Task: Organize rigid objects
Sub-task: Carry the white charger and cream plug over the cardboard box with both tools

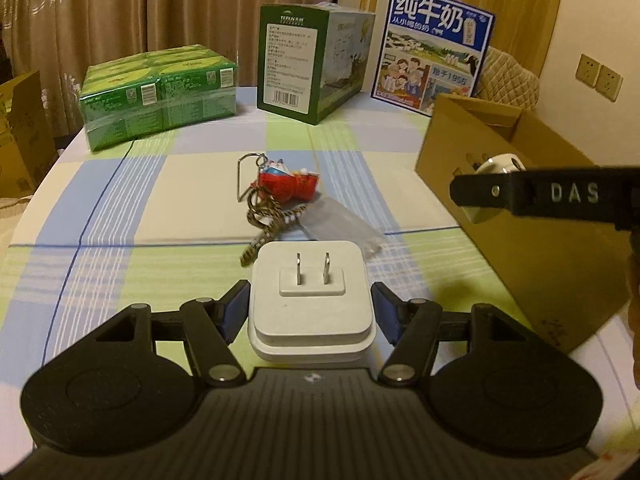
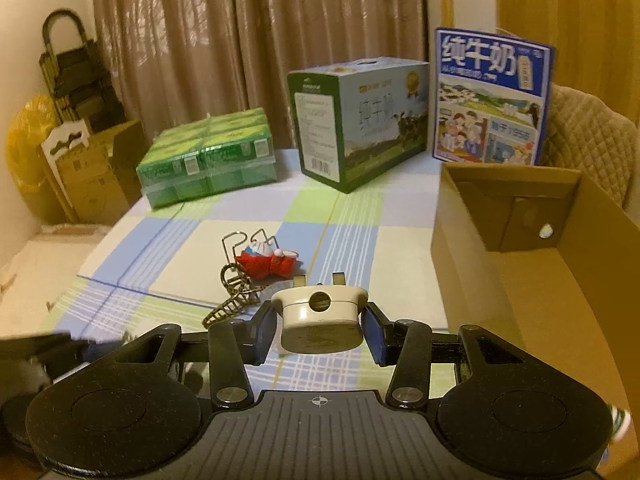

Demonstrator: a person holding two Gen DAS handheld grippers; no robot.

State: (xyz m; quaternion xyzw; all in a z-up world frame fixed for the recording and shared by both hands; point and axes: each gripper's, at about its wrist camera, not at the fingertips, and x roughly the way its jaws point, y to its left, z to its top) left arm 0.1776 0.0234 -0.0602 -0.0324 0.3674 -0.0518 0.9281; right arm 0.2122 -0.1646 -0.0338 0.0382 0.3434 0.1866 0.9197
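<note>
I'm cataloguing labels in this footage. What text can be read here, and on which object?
"纯牛奶": blue milk carton standing at the back.
"DAS": side of the right gripper, seen from the left wrist view.
"TERUN": top of the green-edged milk box, only roughly legible.
Too small or blurred: that box's label and barcode, the blue carton's smaller lines, the green shrink-wrapped packs.

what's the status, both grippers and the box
Left gripper shut on square white plug. Right gripper shut on round plug adapter. Cardboard box open, nothing blocking.
</note>
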